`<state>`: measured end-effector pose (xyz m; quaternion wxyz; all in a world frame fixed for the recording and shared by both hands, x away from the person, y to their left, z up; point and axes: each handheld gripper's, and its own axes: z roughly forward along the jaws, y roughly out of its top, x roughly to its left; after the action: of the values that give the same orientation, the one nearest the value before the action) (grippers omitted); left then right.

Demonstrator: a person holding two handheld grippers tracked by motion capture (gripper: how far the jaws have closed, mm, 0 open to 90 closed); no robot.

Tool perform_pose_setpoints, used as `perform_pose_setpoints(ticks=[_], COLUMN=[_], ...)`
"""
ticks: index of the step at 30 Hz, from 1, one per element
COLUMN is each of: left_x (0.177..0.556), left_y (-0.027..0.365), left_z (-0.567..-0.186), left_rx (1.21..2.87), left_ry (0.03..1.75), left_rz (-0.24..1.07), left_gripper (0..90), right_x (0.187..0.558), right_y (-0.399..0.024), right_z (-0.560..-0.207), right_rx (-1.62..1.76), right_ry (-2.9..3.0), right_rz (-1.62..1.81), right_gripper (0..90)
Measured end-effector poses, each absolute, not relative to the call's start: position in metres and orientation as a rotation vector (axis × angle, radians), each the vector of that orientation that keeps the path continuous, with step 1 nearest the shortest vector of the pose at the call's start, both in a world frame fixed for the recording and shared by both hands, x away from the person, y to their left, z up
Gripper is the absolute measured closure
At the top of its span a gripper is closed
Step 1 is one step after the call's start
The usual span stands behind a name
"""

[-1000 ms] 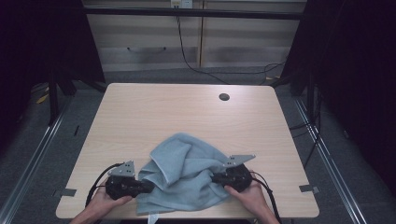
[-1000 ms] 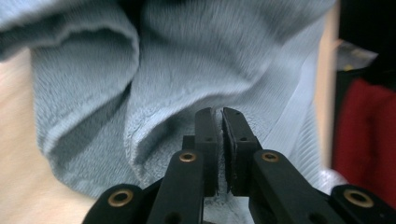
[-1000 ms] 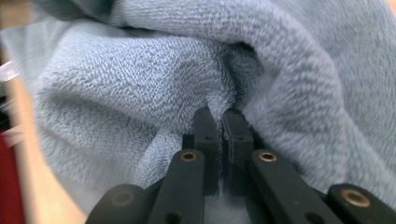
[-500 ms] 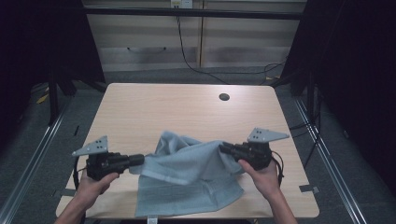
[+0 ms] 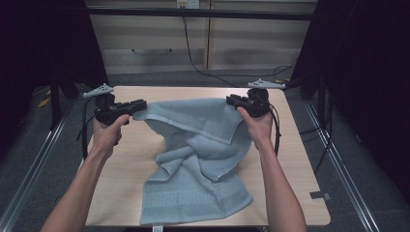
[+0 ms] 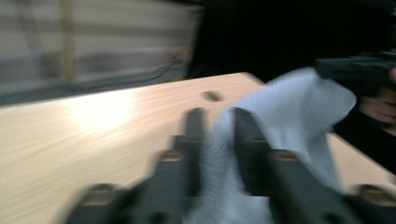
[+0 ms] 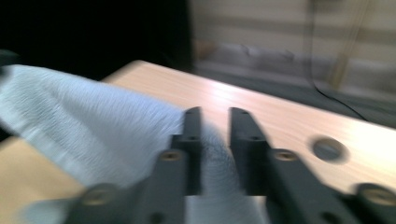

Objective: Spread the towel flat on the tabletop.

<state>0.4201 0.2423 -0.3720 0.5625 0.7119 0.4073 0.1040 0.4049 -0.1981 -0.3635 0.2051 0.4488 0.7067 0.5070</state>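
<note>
A light blue towel (image 5: pixel 203 159) hangs stretched between my two grippers above the wooden table (image 5: pixel 295 164), and its lower part lies rumpled on the near side. My left gripper (image 5: pixel 142 104) is at the towel's upper left corner and my right gripper (image 5: pixel 230 100) at its upper right corner. In the left gripper view the left gripper (image 6: pixel 217 112) has towel (image 6: pixel 289 107) bunched in the gap between its jaws. In the right gripper view the right gripper (image 7: pixel 215 111) has towel (image 7: pixel 93 135) lying between its parted jaws. Both pairs of jaws have just been opening and stand apart.
A small round hole (image 7: pixel 329 149) in the tabletop lies near the far edge, past the right gripper. Dark stands and a rail flank the table on both sides. The other hand and its gripper (image 6: pixel 359 70) show at the right of the left gripper view.
Both hands have risen and moved away from the near edge and apart, pulling the crumpled towel up into a spread sheet. Both views are blurred by motion.
</note>
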Motion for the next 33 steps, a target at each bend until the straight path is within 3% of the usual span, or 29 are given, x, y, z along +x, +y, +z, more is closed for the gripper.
perform_pose_setpoints(ticks=[4, 9, 12, 18, 20, 23, 30, 33], left_x=[0.425, 0.408, 0.391, 0.343, 0.327, 0.317, 0.303, 0.303], left_y=[0.252, 0.261, 0.256, 0.238, 0.239, 0.241, 0.235, 0.226], left_z=[-0.387, -0.405, -0.416, -0.441, -0.451, -0.459, -0.484, -0.490], left_rx=[1.645, 1.692, 1.742, 1.897, 1.927, 1.957, 2.062, 2.087], left_ry=[1.041, 1.006, 0.951, 0.802, 0.788, 0.788, 0.753, 0.727], left_rz=[0.233, 0.200, 0.172, 0.093, 0.071, 0.067, -0.002, -0.002], left_gripper=[57.4, 57.6, 59.4, 62.6, 58.2, 53.1, 43.1, 43.1], right_x=[0.412, 0.389, 0.370, 0.314, 0.282, 0.264, 0.257, 0.260], right_y=[-0.205, -0.204, -0.204, -0.196, -0.200, -0.208, -0.218, -0.215], right_z=[-0.388, -0.401, -0.406, -0.425, -0.437, -0.453, -0.493, -0.497], right_rx=[1.366, 1.301, 1.281, 1.184, 1.159, 1.180, 1.273, 1.275], right_ry=[1.951, 2.052, 2.086, 2.237, 2.287, 2.318, 2.371, 2.379], right_rz=[1.364, 1.359, 1.407, 1.383, 1.371, 1.324, 1.201, 1.193], right_gripper=[60.1, 54.9, 55.2, 66.9, 69.0, 67.5, 61.5, 61.2])
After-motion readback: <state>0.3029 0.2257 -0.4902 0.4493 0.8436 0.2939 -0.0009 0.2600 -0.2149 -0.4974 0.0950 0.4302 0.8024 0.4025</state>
